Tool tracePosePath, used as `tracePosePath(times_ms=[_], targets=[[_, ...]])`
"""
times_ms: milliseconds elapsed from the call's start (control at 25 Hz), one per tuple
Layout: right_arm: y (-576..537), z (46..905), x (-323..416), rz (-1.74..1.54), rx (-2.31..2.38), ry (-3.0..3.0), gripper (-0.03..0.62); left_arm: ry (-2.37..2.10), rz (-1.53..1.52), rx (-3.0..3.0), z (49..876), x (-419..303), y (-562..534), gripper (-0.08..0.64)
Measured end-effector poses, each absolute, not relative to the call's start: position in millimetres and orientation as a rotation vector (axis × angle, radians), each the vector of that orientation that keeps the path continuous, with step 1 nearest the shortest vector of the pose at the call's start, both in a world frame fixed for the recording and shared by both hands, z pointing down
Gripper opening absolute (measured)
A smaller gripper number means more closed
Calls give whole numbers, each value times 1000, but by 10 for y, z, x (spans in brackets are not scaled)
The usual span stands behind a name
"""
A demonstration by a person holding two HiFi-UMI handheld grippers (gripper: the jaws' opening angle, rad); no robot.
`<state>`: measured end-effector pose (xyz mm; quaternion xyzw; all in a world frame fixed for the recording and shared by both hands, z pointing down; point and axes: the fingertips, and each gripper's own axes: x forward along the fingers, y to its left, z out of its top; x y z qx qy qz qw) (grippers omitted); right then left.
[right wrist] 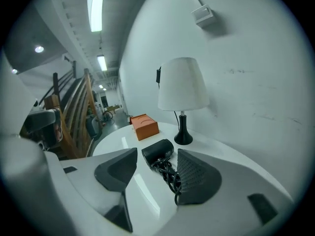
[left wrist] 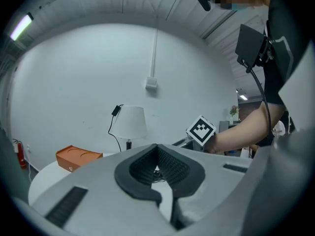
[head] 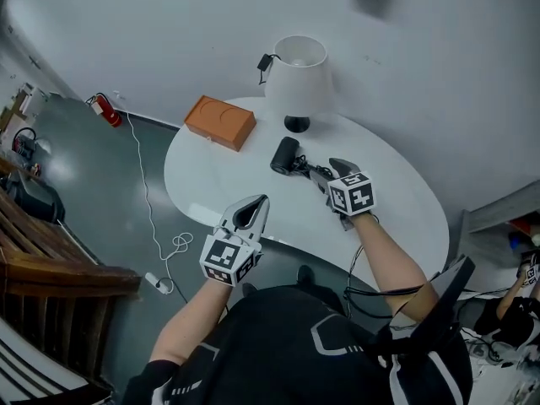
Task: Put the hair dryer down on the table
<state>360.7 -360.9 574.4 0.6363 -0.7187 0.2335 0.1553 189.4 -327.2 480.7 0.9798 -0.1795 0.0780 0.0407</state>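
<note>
The dryer lies on its side on the table, just in front of the lamp, with its cord bunched beside it. The right gripper, just past the dryer from the lamp, has its jaws wide apart and holds nothing. The left gripper, farther from the lamp, has its jaws closed together and is empty.

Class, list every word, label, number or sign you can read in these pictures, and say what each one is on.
No text can be read.
Marker cubes: black-and-white square patterns, no words.
Orange box: a small mark on its side, too small to read.
Fire extinguisher: label too small to read.
Hair dryer: no print shows.
</note>
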Motion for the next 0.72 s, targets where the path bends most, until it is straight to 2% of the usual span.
tracePosePath(times_ms=[160,400,720], targets=[[-3476,5519,3594,598,1923,-2027,183,-552,219,2996,4698,1843,-3290,6],[-3314,5022,3403,518,2062,-2066,106,-566,157,2969,4537,1720,-3353,5],[-3160,4453,3169,327,2163,-2100,77,-588,132,3010,4400,1584,-3434,5]])
